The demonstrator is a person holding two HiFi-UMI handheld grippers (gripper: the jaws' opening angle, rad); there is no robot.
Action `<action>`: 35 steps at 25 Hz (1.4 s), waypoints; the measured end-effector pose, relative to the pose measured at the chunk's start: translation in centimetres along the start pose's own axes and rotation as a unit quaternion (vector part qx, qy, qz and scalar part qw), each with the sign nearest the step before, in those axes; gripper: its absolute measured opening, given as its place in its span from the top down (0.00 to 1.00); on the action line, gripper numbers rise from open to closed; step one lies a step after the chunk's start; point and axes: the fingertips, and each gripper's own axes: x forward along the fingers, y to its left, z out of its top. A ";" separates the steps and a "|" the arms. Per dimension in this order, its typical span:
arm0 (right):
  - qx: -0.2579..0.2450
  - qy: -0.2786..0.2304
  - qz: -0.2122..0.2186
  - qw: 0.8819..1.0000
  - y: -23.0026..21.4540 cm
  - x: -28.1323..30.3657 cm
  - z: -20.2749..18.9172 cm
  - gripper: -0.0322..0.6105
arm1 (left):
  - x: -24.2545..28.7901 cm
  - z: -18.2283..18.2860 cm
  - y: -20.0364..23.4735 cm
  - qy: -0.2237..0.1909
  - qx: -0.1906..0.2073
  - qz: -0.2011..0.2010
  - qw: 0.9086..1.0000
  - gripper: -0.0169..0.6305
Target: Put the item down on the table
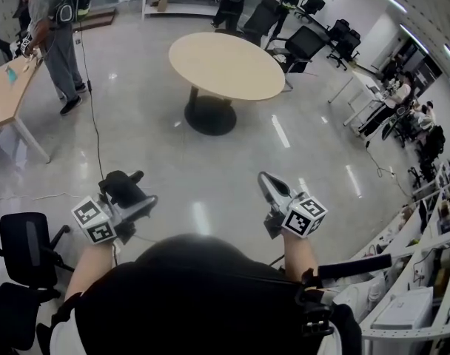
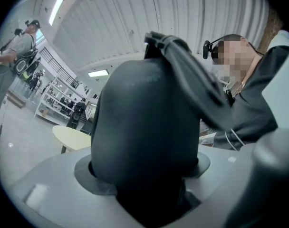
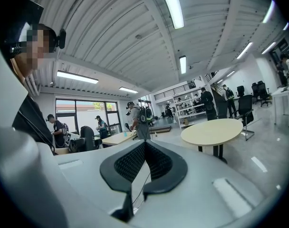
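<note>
A: What is the biggest thing here?

B: The shiny grey floor (image 1: 151, 146). A round table (image 1: 225, 65) with a pale top stands on it, out in front of the person's two tools and well apart from them.

A: Is anyone else around?

B: Yes, a person (image 1: 58, 35) stands far off on the left, beside a long table (image 1: 7, 91). A black chair (image 1: 25, 246) is near the bottom left corner.

A: And the tools?

B: The left tool (image 1: 136, 202) has its jaws wide, pressed on a black thing (image 1: 123, 186), round and dark, with a strap-like bit sticking up. I cannot tell what it is. It fills the whole gap between the jaws.

A: So where is it now?

B: Up in the air in the left tool, over the floor, not on the table.

A: And the other one?

B: The right tool (image 1: 266, 180) has its jaws closed together at the tips. Nothing is between them, so it is empty.
</note>
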 end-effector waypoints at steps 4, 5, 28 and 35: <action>0.004 0.005 -0.009 1.000 -1.2 -0.6 -0.4 0.93 | 1.4 -0.8 0.7 0.008 -0.010 -0.007 1.000 0.42; 0.006 0.005 -0.009 1.000 -1.8 -0.7 -0.5 0.93 | 2.0 -1.1 0.8 0.010 -0.012 -0.008 1.000 0.42; 0.041 -0.011 0.016 0.999 -36.1 -9.4 5.7 0.93 | 39.8 -5.5 -1.7 0.013 -0.026 -0.034 0.999 0.42; 0.058 -0.010 -0.008 0.998 -43.1 -8.6 5.9 0.93 | 46.3 -6.4 2.1 0.028 -0.037 -0.043 0.998 0.42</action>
